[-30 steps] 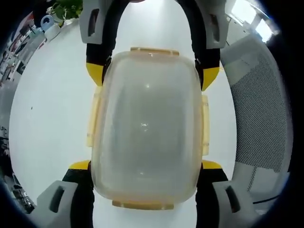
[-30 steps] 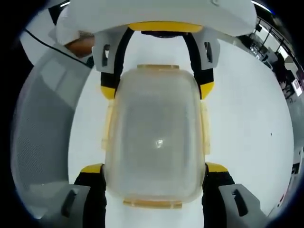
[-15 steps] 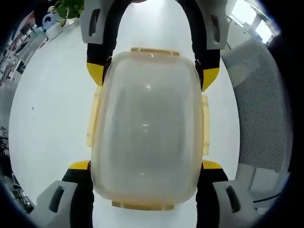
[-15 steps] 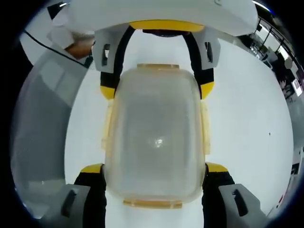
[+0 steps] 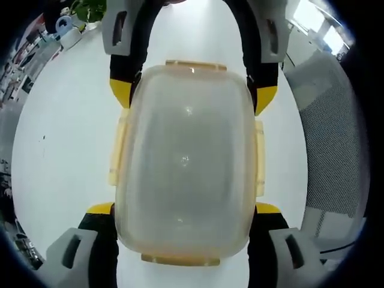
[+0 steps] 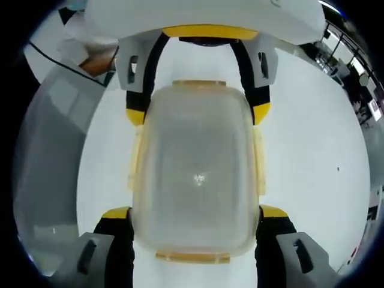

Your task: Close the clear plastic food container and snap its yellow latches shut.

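Note:
The clear plastic food container [image 5: 186, 159] with its lid on lies between both grippers above the white table [image 5: 60, 138]. Pale yellow latches [image 5: 259, 159] run along its sides and ends; whether they are snapped I cannot tell. My left gripper [image 5: 184, 209] rises from below, its yellow-tipped jaws pressed against the container's two sides. My right gripper [image 5: 193, 93] grips the far end the same way. In the right gripper view the container [image 6: 197, 174] sits between the right gripper [image 6: 194, 212] below and the left gripper [image 6: 198, 113] above.
A grey mesh chair [image 5: 336, 138] stands beside the table, seen also as a grey chair back [image 6: 48, 156]. A potted plant [image 5: 90, 9] and small items sit at the table's far edge. A person's hand [image 6: 99, 60] holds the left gripper.
The background has drifted slightly in both views as the hands shift. The container stays in the same place between both pairs of jaws.

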Action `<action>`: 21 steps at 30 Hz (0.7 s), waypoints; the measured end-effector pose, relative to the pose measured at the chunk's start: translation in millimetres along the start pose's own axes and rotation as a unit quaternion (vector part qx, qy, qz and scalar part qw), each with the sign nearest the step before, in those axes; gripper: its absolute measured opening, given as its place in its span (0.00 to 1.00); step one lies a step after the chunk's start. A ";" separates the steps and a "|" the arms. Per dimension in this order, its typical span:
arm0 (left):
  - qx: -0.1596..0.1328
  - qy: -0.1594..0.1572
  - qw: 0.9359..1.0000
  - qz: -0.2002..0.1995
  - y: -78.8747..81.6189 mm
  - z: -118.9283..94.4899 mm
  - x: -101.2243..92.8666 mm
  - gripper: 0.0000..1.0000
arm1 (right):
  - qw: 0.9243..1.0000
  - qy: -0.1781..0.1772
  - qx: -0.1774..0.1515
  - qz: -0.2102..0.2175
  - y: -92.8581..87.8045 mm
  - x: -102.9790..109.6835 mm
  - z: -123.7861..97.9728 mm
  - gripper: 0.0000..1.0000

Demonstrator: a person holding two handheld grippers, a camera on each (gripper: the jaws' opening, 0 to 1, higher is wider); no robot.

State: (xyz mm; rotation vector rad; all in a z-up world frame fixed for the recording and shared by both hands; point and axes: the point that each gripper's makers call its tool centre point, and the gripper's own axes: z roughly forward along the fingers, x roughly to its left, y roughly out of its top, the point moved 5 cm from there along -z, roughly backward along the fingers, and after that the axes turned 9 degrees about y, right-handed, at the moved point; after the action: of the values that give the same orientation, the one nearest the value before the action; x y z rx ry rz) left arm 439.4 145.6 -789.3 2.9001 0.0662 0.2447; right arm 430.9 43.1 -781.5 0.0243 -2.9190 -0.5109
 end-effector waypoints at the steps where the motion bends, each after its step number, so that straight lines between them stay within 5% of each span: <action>1: 0.000 0.000 1.000 0.000 -0.1 0.3 1.8 0.91 | 1.000 0.000 0.000 0.000 0.0 -1.7 -0.2 0.84; 21: -0.001 0.000 1.000 -0.003 1.1 3.8 18.9 0.92 | 1.000 0.000 0.003 -0.001 -0.7 -19.6 -3.4 0.84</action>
State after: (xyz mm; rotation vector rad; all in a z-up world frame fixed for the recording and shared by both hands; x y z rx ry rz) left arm 458.7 144.9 -789.7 2.8969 0.0738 0.2445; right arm 450.8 42.2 -781.9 0.0268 -2.9208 -0.5015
